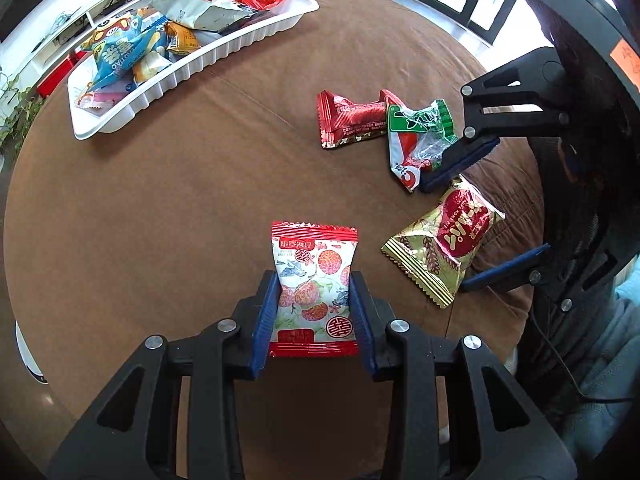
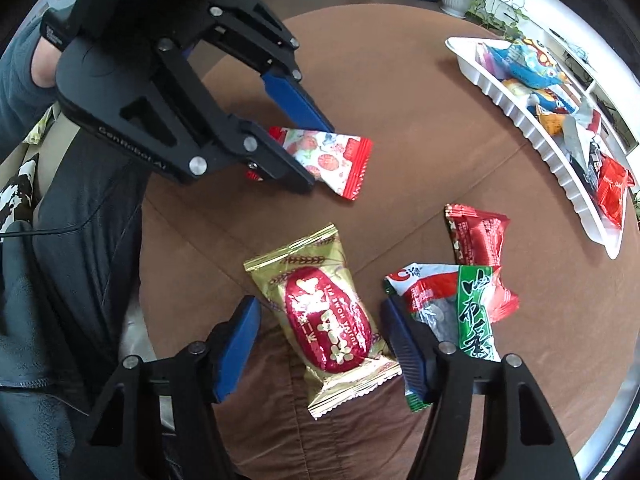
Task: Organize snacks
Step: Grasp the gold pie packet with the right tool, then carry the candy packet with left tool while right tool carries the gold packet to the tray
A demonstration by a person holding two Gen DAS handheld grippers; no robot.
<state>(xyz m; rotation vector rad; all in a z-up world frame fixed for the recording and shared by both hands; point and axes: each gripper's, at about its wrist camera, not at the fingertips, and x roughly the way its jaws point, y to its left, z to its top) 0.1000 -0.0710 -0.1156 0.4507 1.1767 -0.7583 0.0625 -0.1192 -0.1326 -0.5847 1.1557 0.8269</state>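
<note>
Gold snack packet (image 2: 328, 320) lies between right claw (image 2: 320, 344) pads, untouched, long axis along fingers; left claw (image 1: 314, 300) grips floral packet (image 1: 314, 280); tray (image 1: 224, 52) far across worktop (image 1: 200, 168).

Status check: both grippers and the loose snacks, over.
Left gripper shut on floral packet. Right gripper open, straddling gold packet. Green packet crowds its right finger. Tray unobstructed.

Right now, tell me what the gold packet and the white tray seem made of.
Gold packet: seemingly metallised foil film, glossy; it glints and has crimped, serrated ends.
White tray: probably thin moulded plastic, smooth and faintly shiny; its wall is ribbed and its rim is thin.
</note>
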